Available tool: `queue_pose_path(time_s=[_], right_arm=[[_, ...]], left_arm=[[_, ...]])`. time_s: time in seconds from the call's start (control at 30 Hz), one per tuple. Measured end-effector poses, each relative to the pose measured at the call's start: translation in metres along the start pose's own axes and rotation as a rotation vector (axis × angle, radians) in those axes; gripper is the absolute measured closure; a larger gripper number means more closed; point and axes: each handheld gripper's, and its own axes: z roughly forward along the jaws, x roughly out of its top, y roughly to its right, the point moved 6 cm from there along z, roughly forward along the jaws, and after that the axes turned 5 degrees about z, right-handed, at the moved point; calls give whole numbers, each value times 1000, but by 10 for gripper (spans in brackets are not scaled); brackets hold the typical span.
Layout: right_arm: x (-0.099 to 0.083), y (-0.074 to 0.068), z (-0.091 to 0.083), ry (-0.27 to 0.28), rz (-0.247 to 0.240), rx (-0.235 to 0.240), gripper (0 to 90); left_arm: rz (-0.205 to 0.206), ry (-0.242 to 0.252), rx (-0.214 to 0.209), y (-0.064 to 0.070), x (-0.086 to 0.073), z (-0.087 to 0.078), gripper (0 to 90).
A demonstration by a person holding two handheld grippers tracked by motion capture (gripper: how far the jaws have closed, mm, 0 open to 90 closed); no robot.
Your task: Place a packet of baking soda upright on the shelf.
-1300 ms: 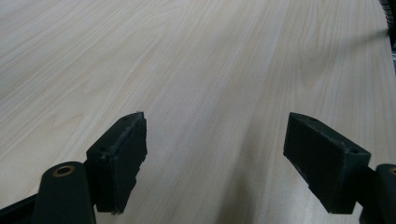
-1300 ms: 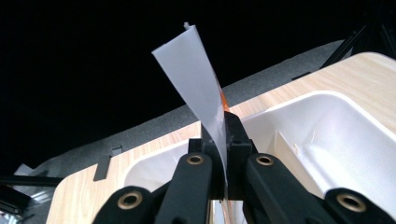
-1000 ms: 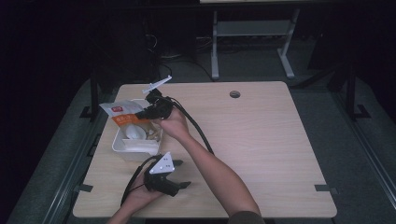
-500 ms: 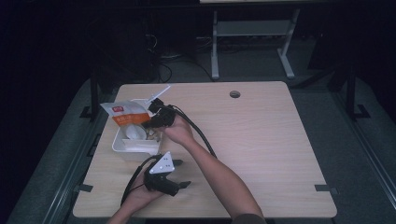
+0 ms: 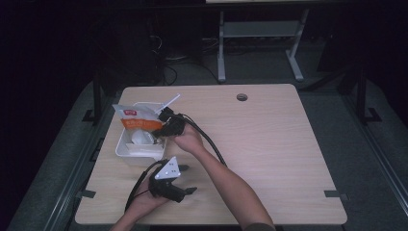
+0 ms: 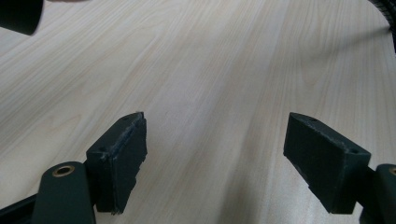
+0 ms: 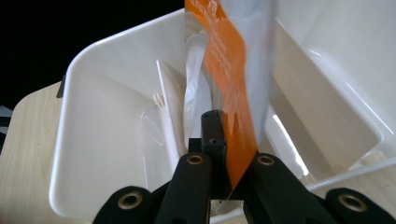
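Over the white rectangular plastic bin at the wooden table's left edge: right gripper clamping an orange-and-clear crinkly foil packet by its edge, dangling it inside the rim, seemingly for lowering in or lifting clear, left gripper idling wide open, empty, near the front edge.

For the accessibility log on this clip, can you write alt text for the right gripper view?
The right gripper is clamped on an orange and clear packet, holding it over a white plastic tub. More clear wrappers lie inside the tub, which sits on a light wooden table.
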Motion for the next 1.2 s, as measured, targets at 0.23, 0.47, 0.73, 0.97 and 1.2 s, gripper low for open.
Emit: queue_pose_path(time_s=[0.23, 0.47, 0.73, 0.97, 1.2], right_arm=[[-5, 1, 1, -3, 22, 3, 893], [-3, 2, -1, 8, 33, 26, 869], [3, 0, -14, 50, 42, 54, 795], [1, 0, -30, 70, 27, 62, 768], [-3, 4, -49, 91, 33, 66, 731]], left_arm=[[1, 1, -1, 1, 0, 1, 208], [2, -4, -3, 0, 0, 1, 208], [5, -6, 0, 1, 0, 2, 208], [3, -4, -2, 0, 0, 2, 209], [-3, -4, -3, 0, 0, 2, 209]])
